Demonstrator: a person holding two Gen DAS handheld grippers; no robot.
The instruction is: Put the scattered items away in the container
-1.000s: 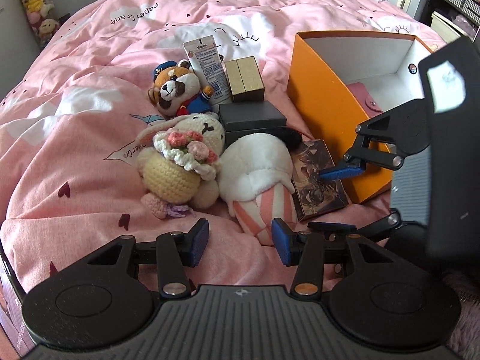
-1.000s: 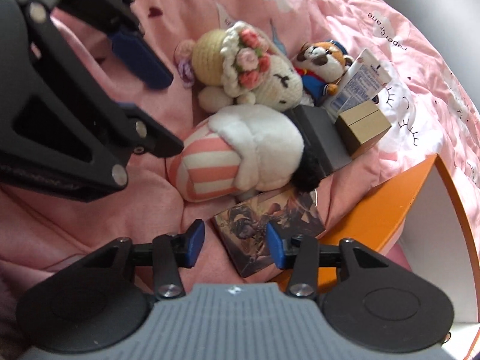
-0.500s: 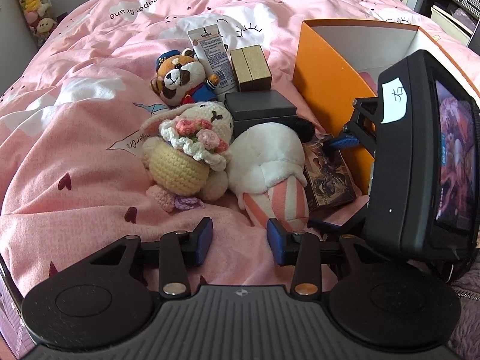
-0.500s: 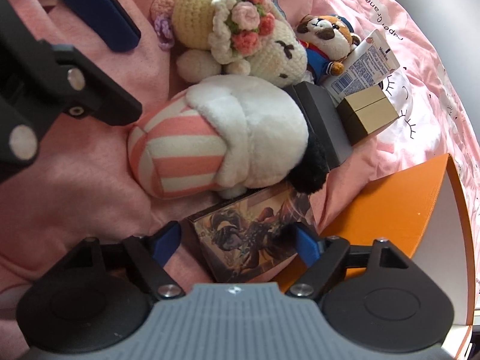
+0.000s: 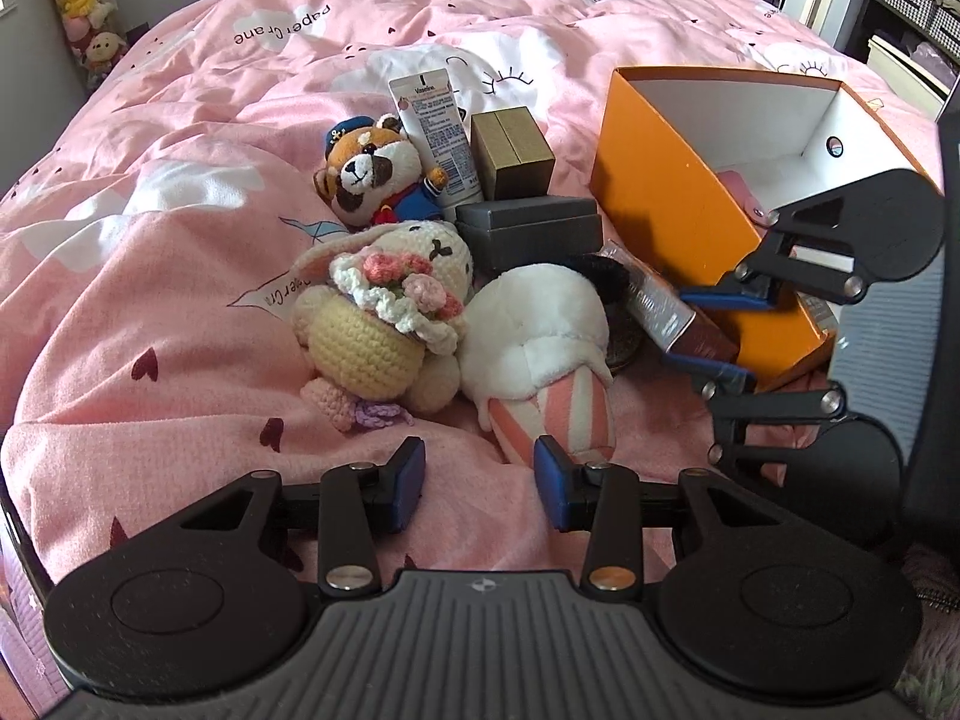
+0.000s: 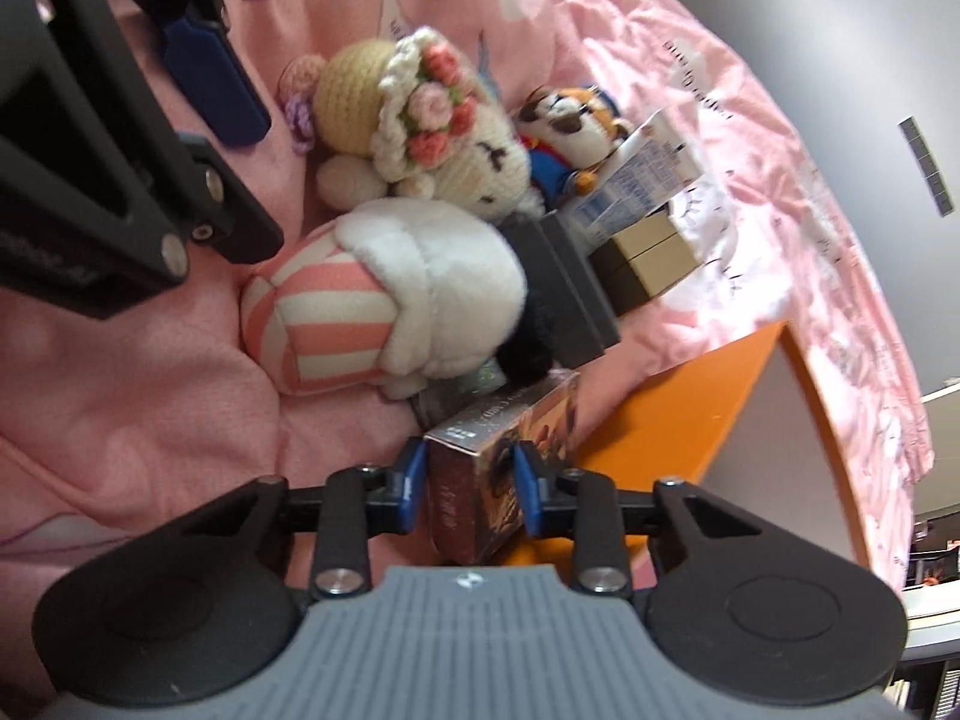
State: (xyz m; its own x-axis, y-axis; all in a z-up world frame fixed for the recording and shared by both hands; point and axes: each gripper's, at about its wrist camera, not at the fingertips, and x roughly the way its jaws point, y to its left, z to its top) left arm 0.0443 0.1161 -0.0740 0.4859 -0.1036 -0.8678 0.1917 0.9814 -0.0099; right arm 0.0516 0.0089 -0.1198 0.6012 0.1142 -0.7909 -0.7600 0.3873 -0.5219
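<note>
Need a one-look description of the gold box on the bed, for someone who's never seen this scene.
Start at the orange box on the pink bed. Left of it a cluster of toys and boxes lies on the cover; at its far end, behind the dark grey box, stands the gold box. It is the only gold one, with a seam down its middle.

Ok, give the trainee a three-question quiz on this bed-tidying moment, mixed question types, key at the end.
1. True or false: the right gripper has its fingers closed on the illustrated card box.
2. Multiple choice: what already lies inside the orange box? A) the fox plush B) a pink pouch C) the lotion tube
3. Fill in: the left gripper is open and holds ____.

Key: 1 true. 2 B, the pink pouch; the fox plush and the lotion tube lie on the bedspread. 3 nothing.
</note>
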